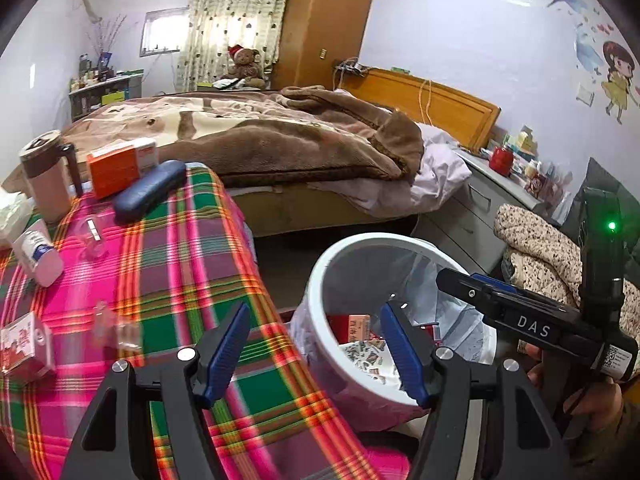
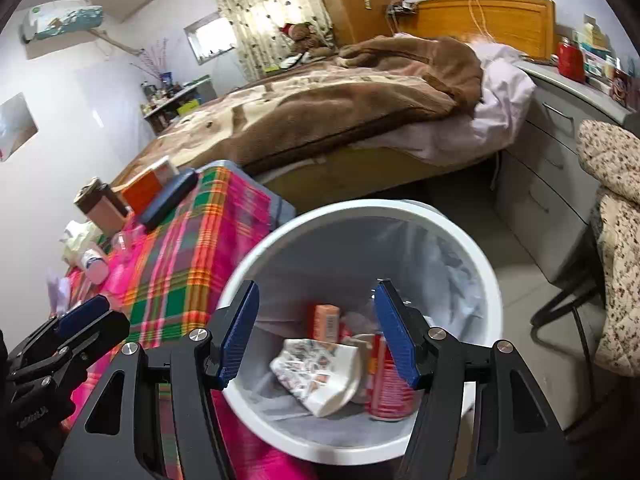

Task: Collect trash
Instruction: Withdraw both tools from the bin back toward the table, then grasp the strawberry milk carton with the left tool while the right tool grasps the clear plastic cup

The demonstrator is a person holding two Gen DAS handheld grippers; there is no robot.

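Note:
A white trash bin (image 2: 486,276) with a clear liner stands on the floor beside the plaid-covered table (image 1: 172,264). Inside lie a crumpled printed wrapper (image 2: 320,372), a red can (image 2: 388,388) and an orange carton (image 2: 326,322). My right gripper (image 2: 318,334) is open and empty, hovering right over the bin's mouth. My left gripper (image 1: 314,354) is open and empty above the table's edge next to the bin (image 1: 316,284). The right gripper also shows in the left wrist view (image 1: 452,280). On the table lie a clear plastic wrapper (image 1: 116,328) and a red-white small box (image 1: 24,344).
On the table stand a brown mug (image 1: 46,172), an orange box (image 1: 120,164), a blue glasses case (image 1: 150,190), a white bottle (image 1: 38,252) and tissues (image 1: 12,208). A bed (image 1: 248,136) is behind, grey drawers (image 2: 548,160) and a chair with a floral cushion (image 2: 616,240) to the right.

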